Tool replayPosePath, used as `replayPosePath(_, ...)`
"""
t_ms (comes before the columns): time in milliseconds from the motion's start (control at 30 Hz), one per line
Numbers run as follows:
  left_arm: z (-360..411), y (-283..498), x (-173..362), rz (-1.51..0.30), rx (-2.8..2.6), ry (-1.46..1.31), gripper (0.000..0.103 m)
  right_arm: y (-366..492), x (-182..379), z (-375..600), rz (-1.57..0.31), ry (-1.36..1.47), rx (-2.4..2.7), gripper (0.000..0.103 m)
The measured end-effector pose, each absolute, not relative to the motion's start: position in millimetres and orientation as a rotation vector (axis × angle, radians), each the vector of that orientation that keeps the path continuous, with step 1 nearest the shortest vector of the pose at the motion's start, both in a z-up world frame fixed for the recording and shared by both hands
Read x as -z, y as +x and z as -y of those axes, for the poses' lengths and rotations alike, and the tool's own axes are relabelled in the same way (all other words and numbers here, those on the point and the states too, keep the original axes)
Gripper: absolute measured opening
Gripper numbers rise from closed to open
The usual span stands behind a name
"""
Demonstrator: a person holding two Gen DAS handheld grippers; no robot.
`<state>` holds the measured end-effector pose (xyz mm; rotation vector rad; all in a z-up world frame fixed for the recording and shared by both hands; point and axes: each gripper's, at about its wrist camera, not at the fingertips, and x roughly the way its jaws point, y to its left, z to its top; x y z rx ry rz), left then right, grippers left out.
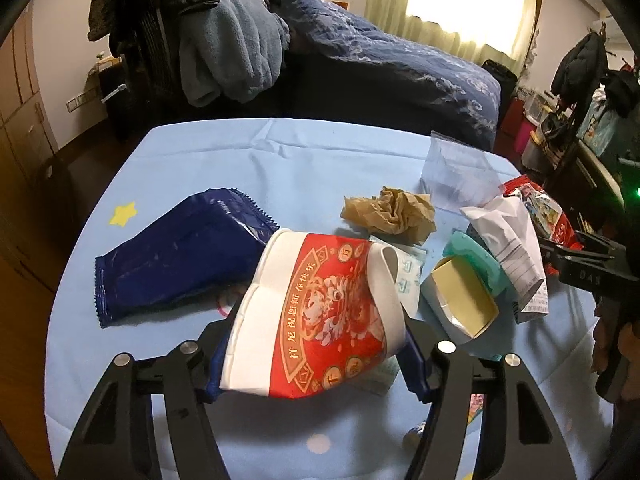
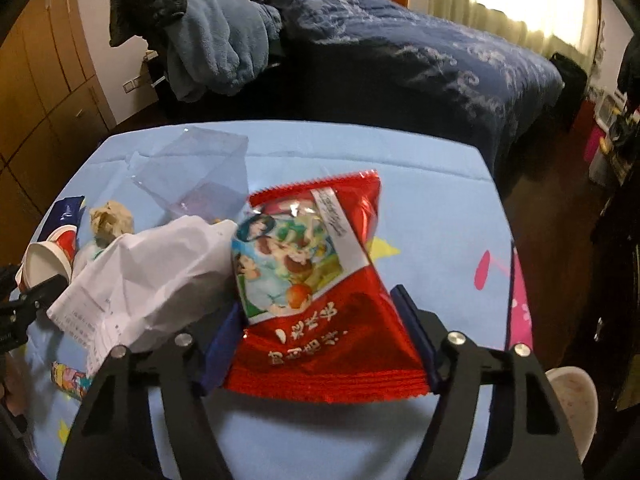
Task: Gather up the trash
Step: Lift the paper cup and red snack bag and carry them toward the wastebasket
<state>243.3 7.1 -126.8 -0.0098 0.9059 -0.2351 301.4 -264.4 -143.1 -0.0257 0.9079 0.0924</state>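
My left gripper [image 1: 316,344] is shut on a red-and-white paper cup [image 1: 320,316], squashed between the blue pads and tilted on its side. My right gripper [image 2: 320,340] is shut on a red snack packet [image 2: 316,280] and holds it over the blue tablecloth [image 2: 420,200]. That packet [image 1: 540,208] and the right gripper show at the right edge of the left wrist view. On the cloth lie a dark blue wrapper [image 1: 180,256], a crumpled brown paper [image 1: 390,210], a white crumpled receipt [image 2: 156,276] and a clear plastic bag [image 2: 196,172].
A teal tape dispenser with a yellowish roll [image 1: 464,288] sits right of the cup. A bed with a dark blue quilt [image 2: 420,60] and piled clothes stands behind the table. A wardrobe is at the left, clutter at the right. A white bowl [image 2: 572,396] lies below the table's right edge.
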Motion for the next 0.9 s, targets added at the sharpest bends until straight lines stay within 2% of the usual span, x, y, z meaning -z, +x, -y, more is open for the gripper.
replayPosePath(400,-20,233,113,-0.864,0.203,-0.069,0.067,284,130,268,-0.87,-0.004,-0.101,0.067)
replayPosePath(900,-16,219,99,-0.806,0.141,-0.009,0.067,260,110,266,-0.796,-0.019,-0.072,0.067)
